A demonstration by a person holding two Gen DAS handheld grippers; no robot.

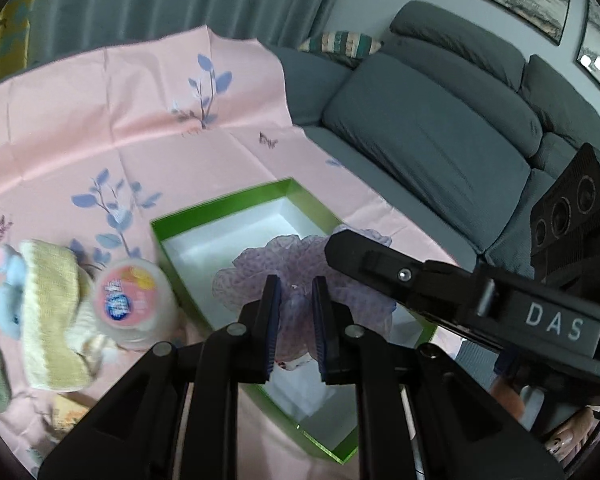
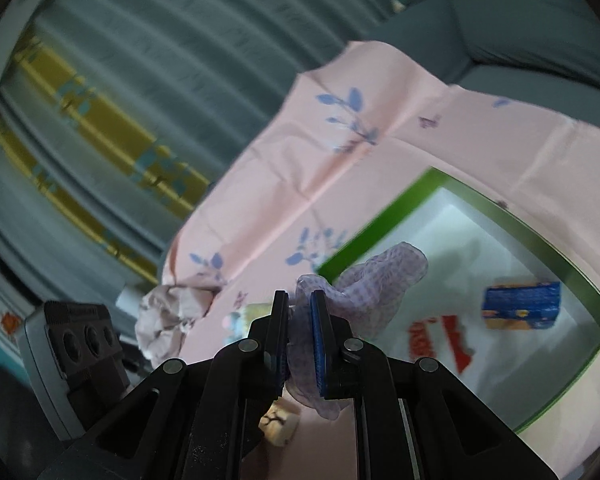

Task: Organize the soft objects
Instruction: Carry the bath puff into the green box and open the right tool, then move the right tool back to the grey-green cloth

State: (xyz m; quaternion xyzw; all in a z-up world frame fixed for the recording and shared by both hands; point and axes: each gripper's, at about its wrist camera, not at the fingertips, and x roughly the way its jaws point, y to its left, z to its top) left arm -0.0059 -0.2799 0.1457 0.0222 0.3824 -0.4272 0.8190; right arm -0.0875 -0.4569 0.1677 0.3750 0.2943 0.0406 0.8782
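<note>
Pink cloth (image 1: 100, 128) carries one green box (image 1: 228, 206), two tongs (image 1: 296, 312) gripping one scrunchie (image 1: 300, 256).

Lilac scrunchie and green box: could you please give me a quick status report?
Left gripper and right gripper both shut on lilac scrunchie. Scrunchie hangs over open green box. Blue packet already inside; nothing blocking.

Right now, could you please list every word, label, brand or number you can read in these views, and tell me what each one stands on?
"DAS": white letters on the black body of the right tool.
Round tub lid: pink and blue label, too blurred to read.
Blue packet in the green box: print too blurred to read.
Red and white wrapper in the box: lettering too blurred to read.
</note>
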